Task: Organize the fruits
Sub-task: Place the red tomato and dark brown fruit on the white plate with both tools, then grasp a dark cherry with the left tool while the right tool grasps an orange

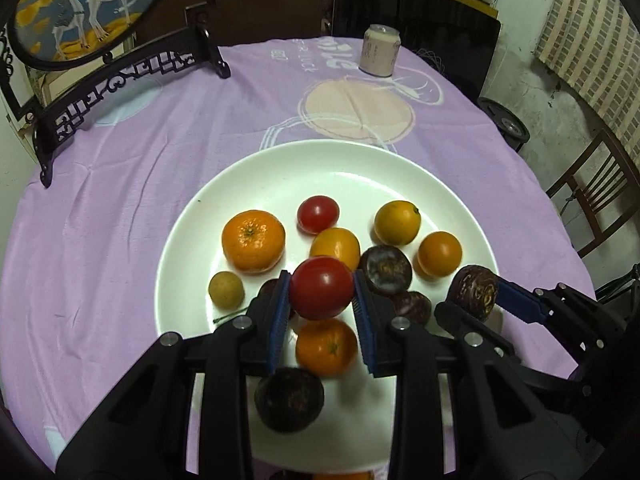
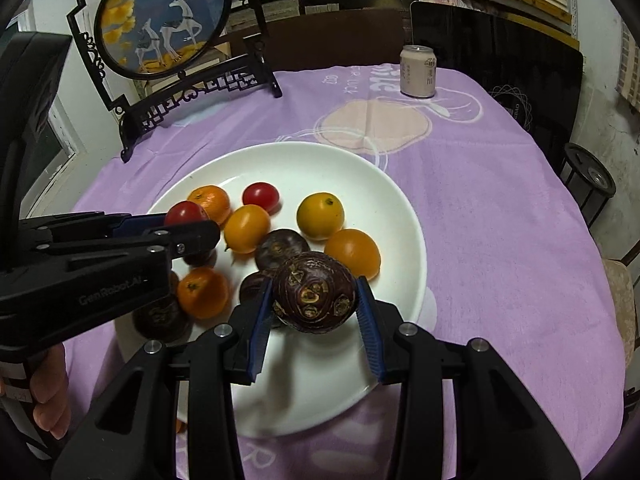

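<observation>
A white plate (image 1: 192, 240) on the purple tablecloth holds several fruits: tangerines, yellow and orange round fruits, a red tomato (image 1: 318, 214), dark water chestnuts and a small longan (image 1: 226, 289). My left gripper (image 1: 322, 294) is shut on a red tomato (image 1: 321, 287) just above the plate's near part. My right gripper (image 2: 314, 300) is shut on a dark water chestnut (image 2: 314, 298) above the plate's near right side. The right gripper also shows in the left wrist view (image 1: 476, 292), the left gripper in the right wrist view (image 2: 188, 224).
A beverage can (image 1: 379, 50) stands at the table's far side. A black carved stand with a round deer painting (image 1: 80, 4) occupies the far left. A wooden chair (image 1: 592, 196) and a black stool (image 1: 504, 124) stand off the table's right edge.
</observation>
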The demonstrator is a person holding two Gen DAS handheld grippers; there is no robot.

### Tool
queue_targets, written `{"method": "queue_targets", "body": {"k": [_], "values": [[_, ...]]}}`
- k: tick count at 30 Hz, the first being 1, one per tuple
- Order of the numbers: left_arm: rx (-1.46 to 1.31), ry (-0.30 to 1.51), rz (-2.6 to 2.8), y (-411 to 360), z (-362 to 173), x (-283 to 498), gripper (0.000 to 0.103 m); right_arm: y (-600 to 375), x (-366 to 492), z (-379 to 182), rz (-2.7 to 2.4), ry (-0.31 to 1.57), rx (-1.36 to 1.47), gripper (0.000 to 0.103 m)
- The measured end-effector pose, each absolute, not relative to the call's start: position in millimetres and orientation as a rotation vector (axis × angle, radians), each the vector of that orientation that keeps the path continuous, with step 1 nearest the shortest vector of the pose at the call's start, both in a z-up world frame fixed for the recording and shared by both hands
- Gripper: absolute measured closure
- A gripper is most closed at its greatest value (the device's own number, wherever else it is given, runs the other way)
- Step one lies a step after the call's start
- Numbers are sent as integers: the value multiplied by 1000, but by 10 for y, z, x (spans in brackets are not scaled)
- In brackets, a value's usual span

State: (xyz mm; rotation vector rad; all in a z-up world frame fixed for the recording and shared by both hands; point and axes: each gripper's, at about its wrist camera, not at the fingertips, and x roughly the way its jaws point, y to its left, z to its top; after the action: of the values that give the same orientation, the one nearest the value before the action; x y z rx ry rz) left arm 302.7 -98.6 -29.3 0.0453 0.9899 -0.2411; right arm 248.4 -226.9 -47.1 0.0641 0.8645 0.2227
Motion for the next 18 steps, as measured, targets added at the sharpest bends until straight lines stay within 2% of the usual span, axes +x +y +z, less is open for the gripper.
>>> {"method": "queue_targets", "body": {"k": [1, 2, 3, 5, 9, 12, 18], "values": [[42, 995, -238, -994, -309, 3059, 72, -2272, 2491, -475, 218, 863, 62, 61], [36, 996, -233, -992, -310, 3077, 70, -2277, 2494, -461, 210, 855, 59, 52], [28, 992, -230, -977, -301, 3073, 61, -2283, 2491, -439, 200, 845, 54, 44], [20, 962, -232, -945, -205, 3002, 43, -2290, 2424, -355, 186, 815, 37, 42], [42, 875, -236, -848, 55, 2645, 36, -2317, 2133, -181, 192, 787, 34, 41], [35, 826, -241, -665, 154, 2217, 29, -2338, 1737, -66, 215, 750, 47, 35], [-53, 846, -203, -169, -29, 1549, 29, -2294, 1187, -72, 232, 754, 66, 35]]}}
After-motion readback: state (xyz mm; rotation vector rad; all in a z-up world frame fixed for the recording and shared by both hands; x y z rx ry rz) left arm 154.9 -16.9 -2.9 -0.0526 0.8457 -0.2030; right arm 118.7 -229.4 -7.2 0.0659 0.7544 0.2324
